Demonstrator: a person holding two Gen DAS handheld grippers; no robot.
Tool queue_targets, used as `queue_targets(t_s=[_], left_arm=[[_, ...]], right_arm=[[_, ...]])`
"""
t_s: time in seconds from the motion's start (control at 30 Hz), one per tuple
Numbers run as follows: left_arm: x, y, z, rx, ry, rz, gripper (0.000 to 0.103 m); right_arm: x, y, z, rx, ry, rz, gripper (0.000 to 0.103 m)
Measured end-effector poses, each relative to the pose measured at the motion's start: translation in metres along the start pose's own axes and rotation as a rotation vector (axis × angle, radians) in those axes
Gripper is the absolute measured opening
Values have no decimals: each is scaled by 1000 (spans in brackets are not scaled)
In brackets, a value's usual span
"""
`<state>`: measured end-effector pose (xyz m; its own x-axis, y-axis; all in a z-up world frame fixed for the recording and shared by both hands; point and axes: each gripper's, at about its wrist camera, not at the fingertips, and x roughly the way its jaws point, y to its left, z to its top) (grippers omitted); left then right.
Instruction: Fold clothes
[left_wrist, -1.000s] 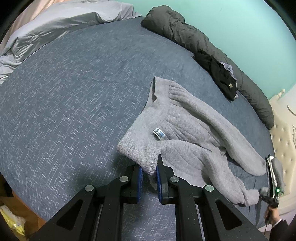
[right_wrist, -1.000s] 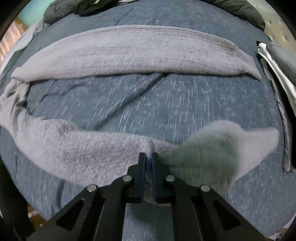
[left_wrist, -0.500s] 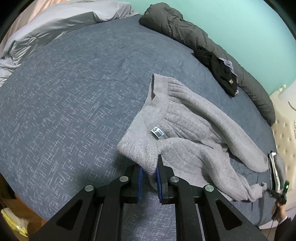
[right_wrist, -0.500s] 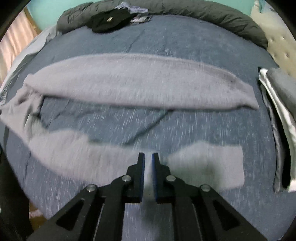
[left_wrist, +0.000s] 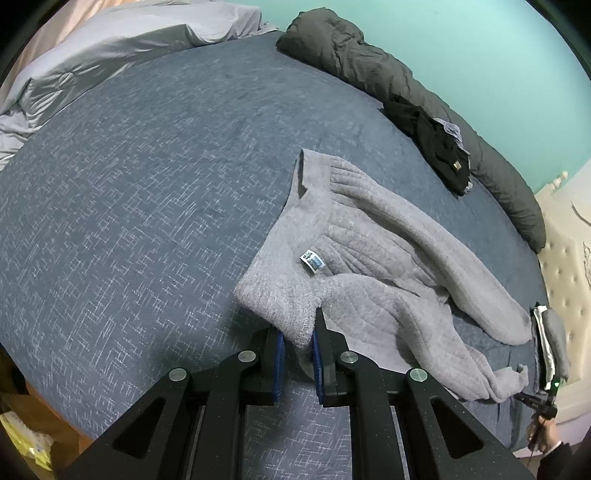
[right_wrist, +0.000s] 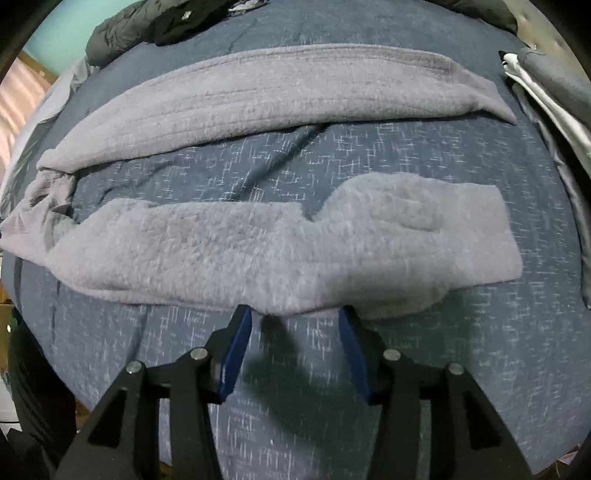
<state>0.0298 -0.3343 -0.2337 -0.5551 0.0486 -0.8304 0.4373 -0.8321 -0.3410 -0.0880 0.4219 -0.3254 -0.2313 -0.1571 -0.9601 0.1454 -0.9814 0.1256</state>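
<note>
While the left gripper (left_wrist: 297, 341) pinches the waistband corner of the grey knit trousers (left_wrist: 369, 258), probably to pin that end flat on the blue bedspread (left_wrist: 147, 184), the right gripper (right_wrist: 295, 347) hangs just short of the near trouser leg (right_wrist: 258, 254) with its jaws wide apart and nothing between them. The far trouser leg (right_wrist: 258, 99) lies beyond the near one, a strip of bedspread between them. A folded stack (left_wrist: 550, 343) sits past the trouser cuffs.
</note>
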Motion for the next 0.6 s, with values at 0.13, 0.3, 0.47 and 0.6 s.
queue_targets(t_s=[0.13, 0.3, 0.47, 0.6], left_arm=[[2, 1, 0, -2, 5, 7, 14], [5, 2, -1, -3, 13, 17, 14], [9, 6, -2, 0, 26, 30, 14], [14, 9, 0, -1, 36, 39, 14]], right_arm=[[4, 1, 15, 29, -25, 0, 36], [7, -1, 41, 28, -39, 14, 27], [7, -2, 73, 63, -60, 26, 24], [1, 1, 92, 73, -79, 24, 24]])
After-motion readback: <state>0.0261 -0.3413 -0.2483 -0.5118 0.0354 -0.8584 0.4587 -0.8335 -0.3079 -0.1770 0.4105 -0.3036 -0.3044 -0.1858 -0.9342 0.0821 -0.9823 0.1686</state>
